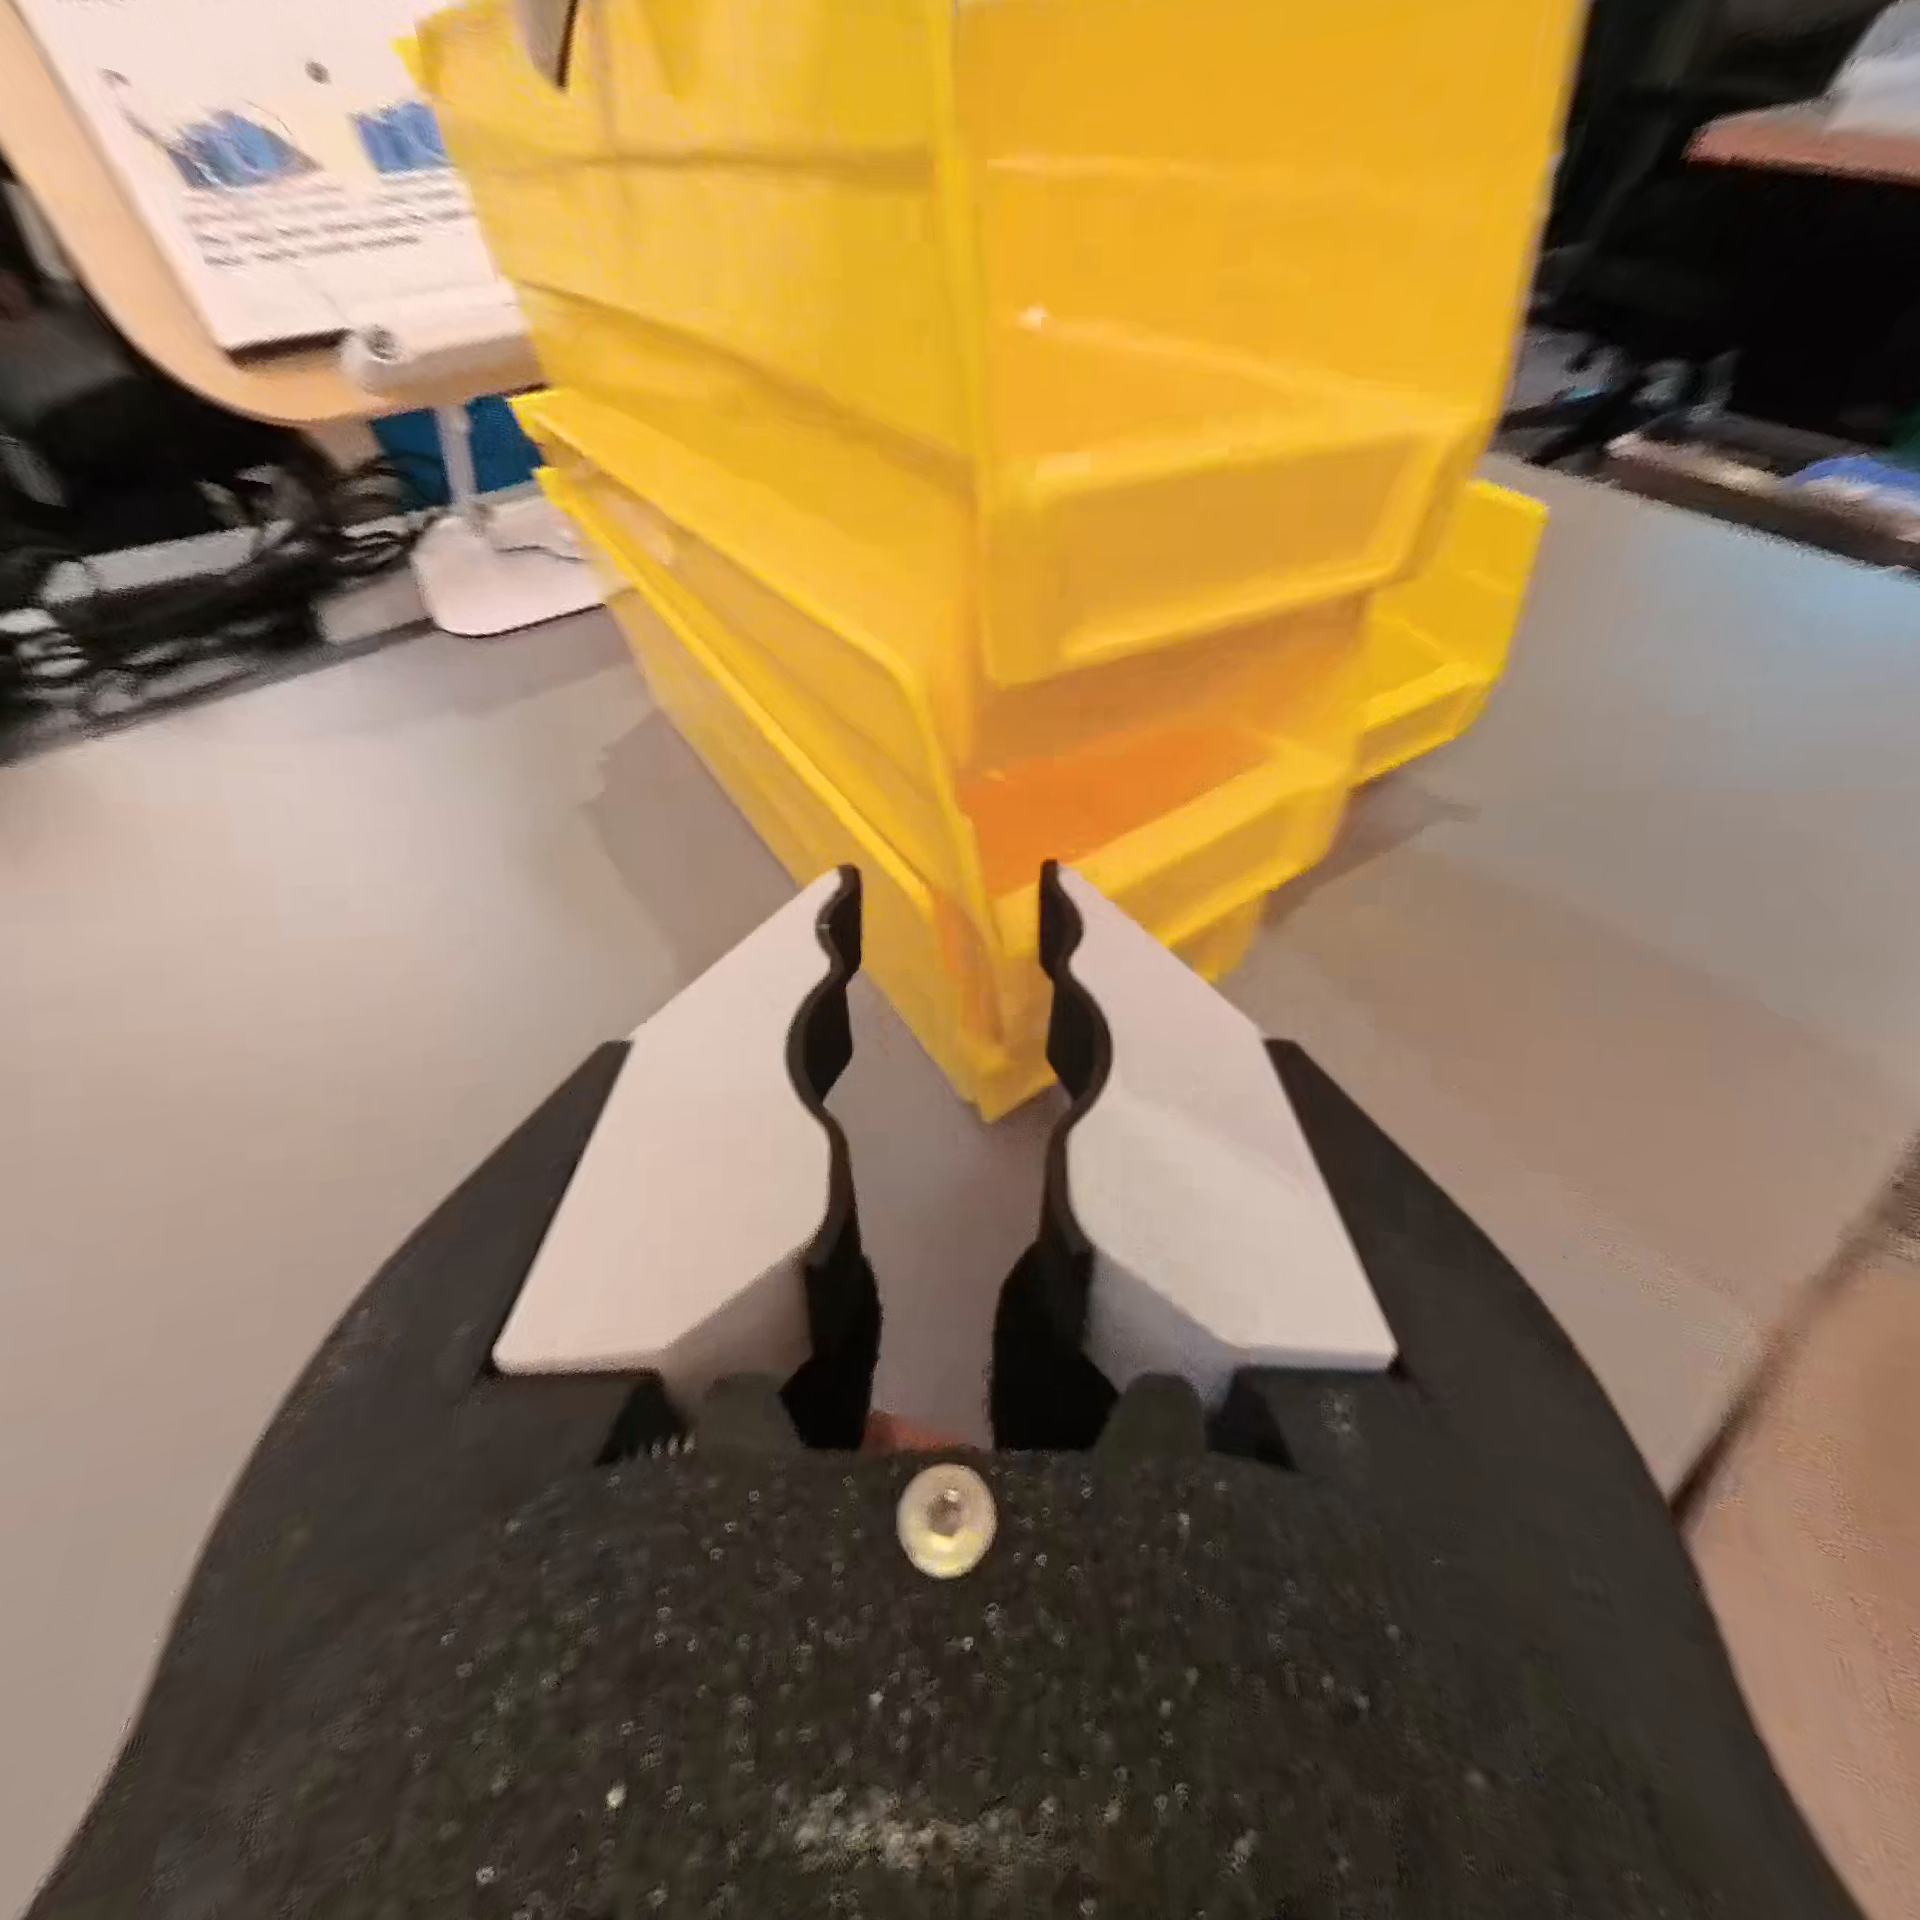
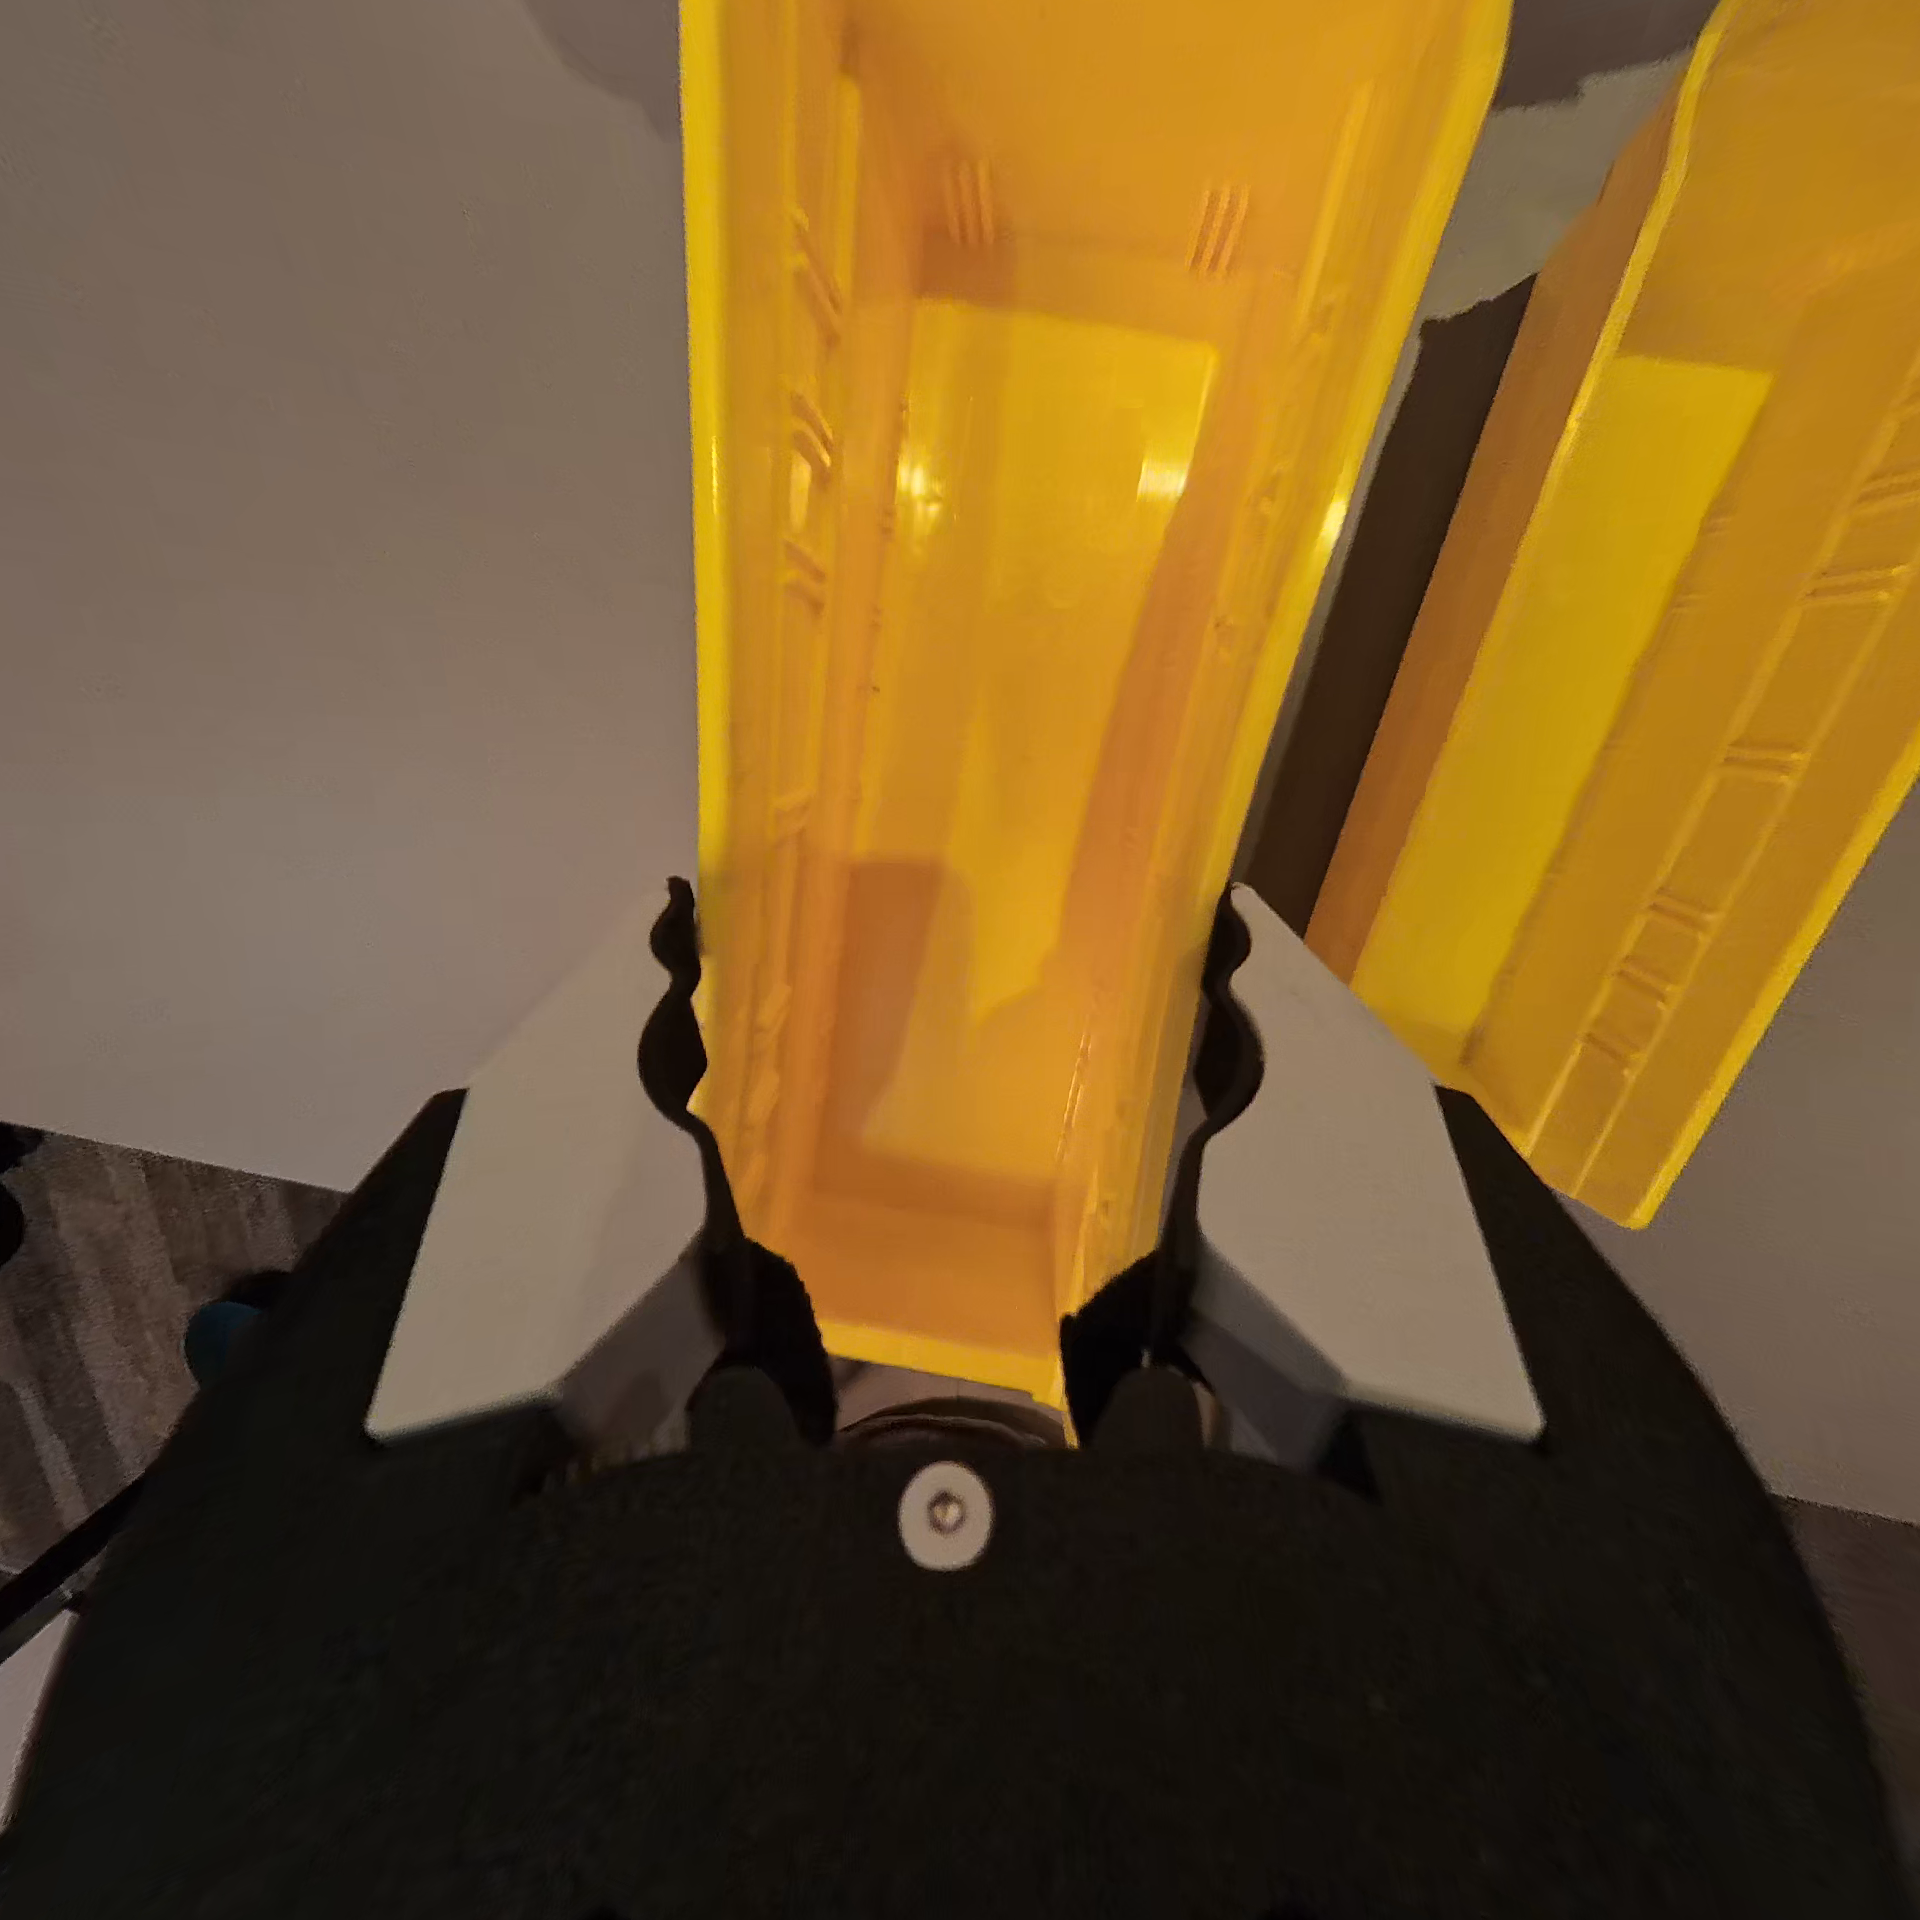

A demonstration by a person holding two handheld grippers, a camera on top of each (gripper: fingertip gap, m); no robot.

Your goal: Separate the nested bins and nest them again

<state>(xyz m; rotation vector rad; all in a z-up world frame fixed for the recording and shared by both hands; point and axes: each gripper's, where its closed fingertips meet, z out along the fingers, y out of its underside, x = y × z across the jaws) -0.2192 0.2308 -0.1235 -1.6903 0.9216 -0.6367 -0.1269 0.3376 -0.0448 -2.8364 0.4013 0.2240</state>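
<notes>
while the left gripper (image 1: 951, 914) hangs low over the grey tabletop (image 1: 312, 935) with its white, black-lined fingers (image 1: 727, 1122) parted and nothing between them, a stack of nested yellow plastic storage bins (image 1: 1091, 810) stands just ahead of its tips, resting on the table. the corner of the stack's bottom bin sits in line with the gap between the fingers, though whether it touches them is hard to tell through the blur. above the stack a further yellow bin (image 1: 1039, 312) fills the upper part of the left wrist view, tilted and raised over the ones below; whether it sits in them or clear of them cannot be made out. behind, to the left, a white printed board (image 1: 281, 177) stands on a stand at the table's far edge.

in the right wrist view the right gripper (image 2: 951, 904) is clamped on a long yellow plastic bin (image 2: 1039, 623), its open inside facing the camera, one finger (image 2: 551, 1195) on each outer side wall near the bin's nearest end. beside it to the right lies a second yellow bin (image 2: 1621, 675), open side also showing, apart from the held one by a dark gap. pale grey tabletop (image 2: 312, 520) lies beneath them.
</notes>
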